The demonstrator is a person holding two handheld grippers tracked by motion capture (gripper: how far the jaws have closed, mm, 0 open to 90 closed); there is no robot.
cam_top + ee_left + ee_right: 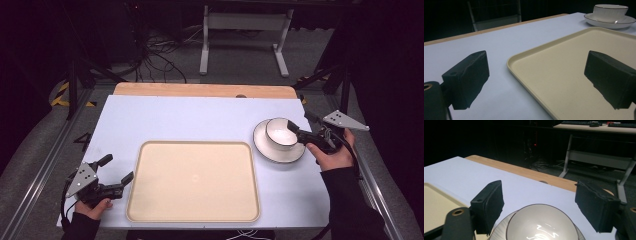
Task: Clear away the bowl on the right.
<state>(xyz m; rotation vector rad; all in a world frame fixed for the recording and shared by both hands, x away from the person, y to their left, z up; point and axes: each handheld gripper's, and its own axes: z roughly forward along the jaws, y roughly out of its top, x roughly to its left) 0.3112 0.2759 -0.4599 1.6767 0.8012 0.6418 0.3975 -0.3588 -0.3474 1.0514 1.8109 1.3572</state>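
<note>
No readable brand, label or writing on any item

Table (200,117): matte pale blue-white sheet over a wooden top; a bare strip of wood shows along the far edge

Tray (194,215): cream, rectangular, rounded corners, low raised rim, smooth matte surface with a faint speckle in the left gripper view (574,65). Lies flat at the near middle of the table, nothing on it

Bowl (280,132): white, round, glossy, thin dark line around the rim, faint vertical ribbing on the outer wall in the left gripper view (610,12). Stands upright on a saucer (265,147) of the same white glaze with a dark rim line, on the right side of the table, just beside the tray's far right corner but apart from it

Left gripper (116,172): held in the left hand (92,207) at the near left corner of the table, jaws spread wide, nothing between them; one jaw over the sheet, the other over the tray's left edge

Right gripper (300,125): held in the right hand (332,157) at the right table edge, jaws spread apart on either side of the bowl's right part. In the right gripper view the bowl (541,225) sits low between the black, rough-faced pads (489,205); contact with the bowl cannot be told
</note>
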